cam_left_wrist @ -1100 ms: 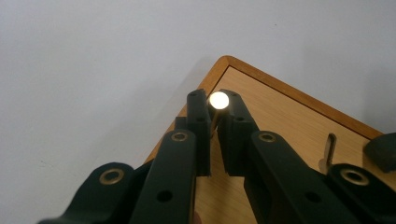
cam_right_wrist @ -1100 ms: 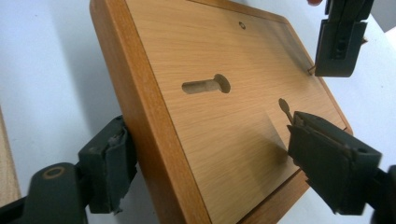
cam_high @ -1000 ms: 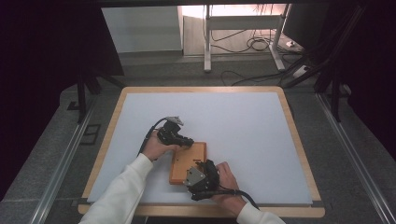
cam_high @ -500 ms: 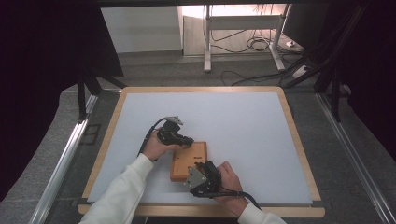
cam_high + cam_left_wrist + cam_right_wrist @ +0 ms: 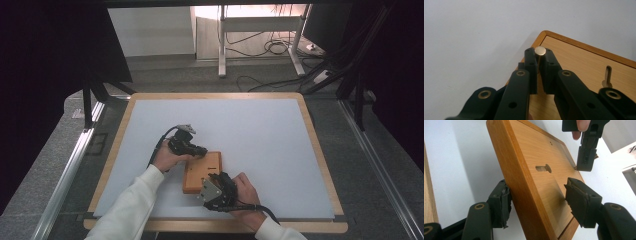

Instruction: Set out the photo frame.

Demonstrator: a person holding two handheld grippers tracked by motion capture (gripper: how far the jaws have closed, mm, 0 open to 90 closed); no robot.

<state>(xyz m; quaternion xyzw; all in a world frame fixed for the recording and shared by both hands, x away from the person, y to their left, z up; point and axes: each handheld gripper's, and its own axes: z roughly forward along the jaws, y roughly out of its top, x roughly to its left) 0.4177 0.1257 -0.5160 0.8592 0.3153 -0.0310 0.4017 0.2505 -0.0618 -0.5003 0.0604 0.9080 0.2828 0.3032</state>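
Observation:
A wooden board with a keyhole slot lies on the white table top near the front edge. My left gripper hovers at the board's far left corner, shut on a small metal pin with a round flat head. The board lies just under that pin. My right gripper straddles the board's near edge. Its jaws have just been closing with the board between them, one pad against the side and the other on the top face. The left gripper hangs over the board's far end.
The white table top has a wooden rim all round. Metal rails run along both sides. Past the far edge stand desk legs and loose cables on the floor.
The right hand and its gripper have edged a little to the left onto the board's near edge. The left hand has stayed put with the pin.

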